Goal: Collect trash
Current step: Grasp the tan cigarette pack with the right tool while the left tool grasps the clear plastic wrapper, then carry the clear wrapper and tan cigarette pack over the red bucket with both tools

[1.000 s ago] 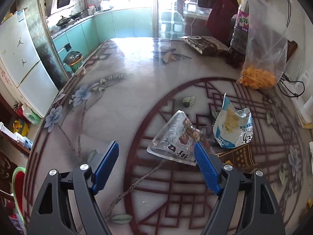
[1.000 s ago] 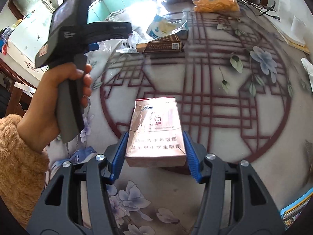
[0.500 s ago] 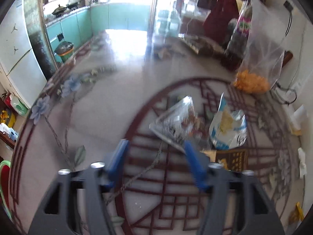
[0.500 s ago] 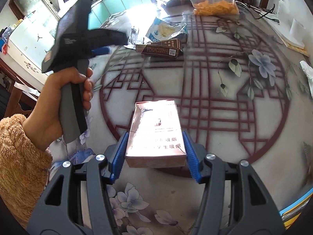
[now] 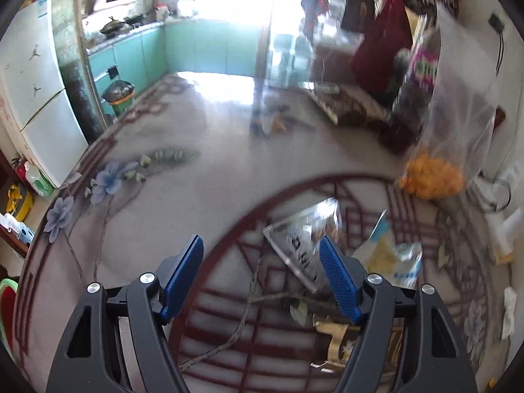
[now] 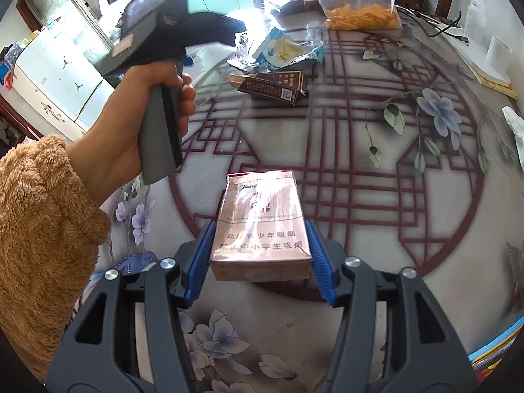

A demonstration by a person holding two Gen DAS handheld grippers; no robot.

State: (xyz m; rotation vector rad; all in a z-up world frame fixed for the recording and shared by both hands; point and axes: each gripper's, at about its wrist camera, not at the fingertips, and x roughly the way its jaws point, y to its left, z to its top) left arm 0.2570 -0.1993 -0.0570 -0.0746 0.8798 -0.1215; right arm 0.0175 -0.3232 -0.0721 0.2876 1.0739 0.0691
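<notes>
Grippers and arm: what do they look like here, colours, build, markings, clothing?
Both grippers, left and right, have black triangular cut-out frames, silver bolts and ribbed blue fingers. Seen from the right wrist, the left one has a grey handle and a reddish label. The hand is bare; the sleeve is fluffy tan fleece.

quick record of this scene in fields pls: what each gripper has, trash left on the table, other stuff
left gripper: open, empty, above the table
right gripper: shut on pink cigarette pack
trash on table: silver wrapper, blue-white snack bag, dark cigarette box
other: clear bag of orange snacks, white tissue
left hand: grips the left gripper's handle
</notes>
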